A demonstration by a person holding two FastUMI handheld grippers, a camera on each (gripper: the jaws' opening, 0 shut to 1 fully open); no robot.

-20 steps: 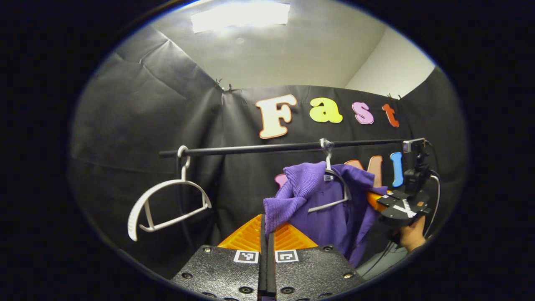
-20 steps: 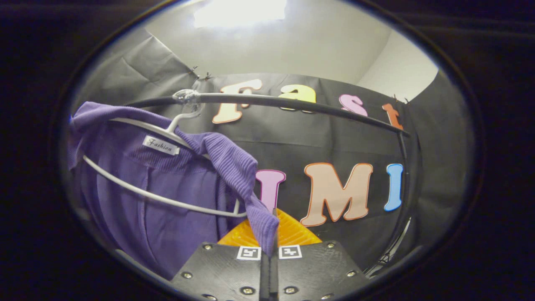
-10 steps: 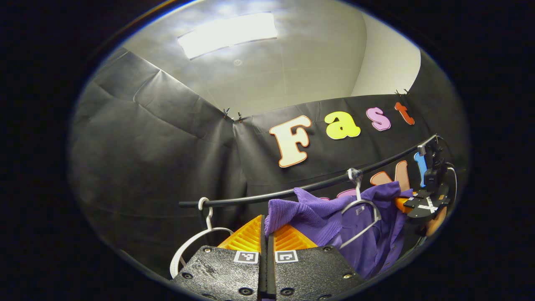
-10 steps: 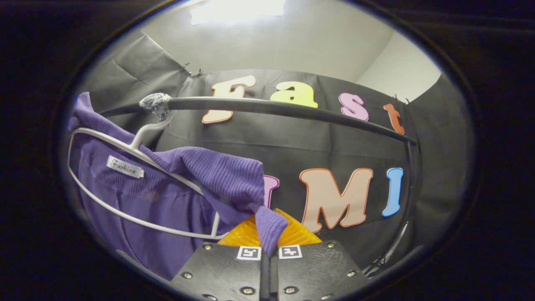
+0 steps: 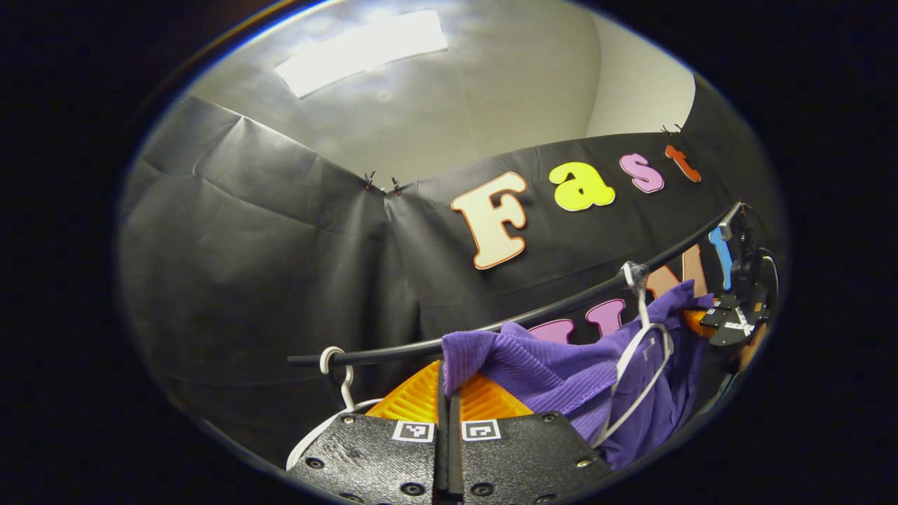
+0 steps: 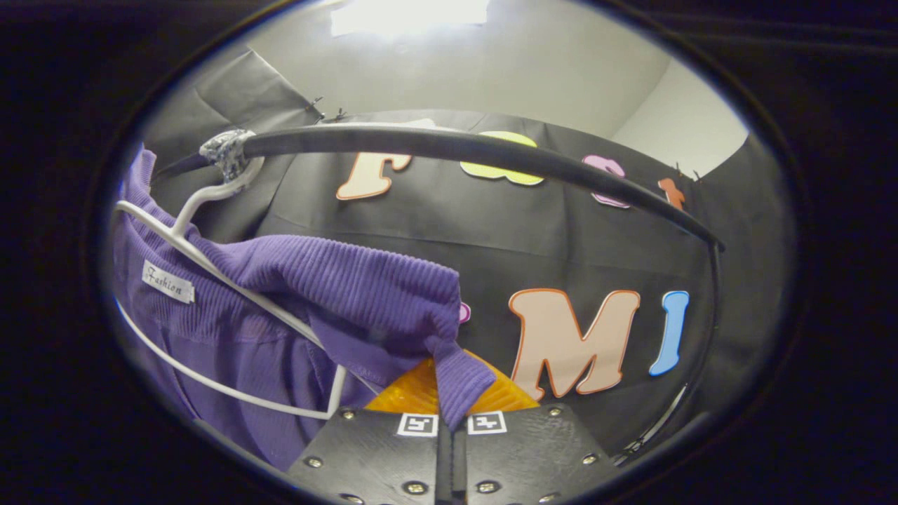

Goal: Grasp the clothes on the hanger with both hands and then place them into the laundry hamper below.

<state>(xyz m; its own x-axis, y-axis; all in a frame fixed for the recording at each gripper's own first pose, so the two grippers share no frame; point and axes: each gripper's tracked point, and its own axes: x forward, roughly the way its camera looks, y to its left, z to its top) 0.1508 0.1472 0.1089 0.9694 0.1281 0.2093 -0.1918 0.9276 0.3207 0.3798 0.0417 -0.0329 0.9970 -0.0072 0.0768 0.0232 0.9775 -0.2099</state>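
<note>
A purple ribbed garment [image 5: 561, 372] [image 6: 337, 280] drapes over a white hanger [image 5: 642, 365] [image 6: 210, 252] hooked on the black rail [image 5: 519, 319] [image 6: 449, 144]. My left gripper [image 5: 447, 393] is shut on one shoulder of the garment, stretching it sideways off the hanger. My right gripper [image 6: 452, 393] is shut on the other shoulder, with a fold of cloth bunched between its fingers. The right gripper [image 5: 729, 322] and the hand holding it also appear far right in the left gripper view.
An empty white hanger [image 5: 337, 403] hangs from the rail's left end. The rail's upright post [image 6: 708, 315] drops down at the right. Black cloth walls close in behind, with a ceiling light [image 5: 361, 49] overhead.
Both grippers have lifted and pulled apart with the garment's shoulders. The cloth now stretches wider and sits higher against the rail, and the hanger has tilted.
</note>
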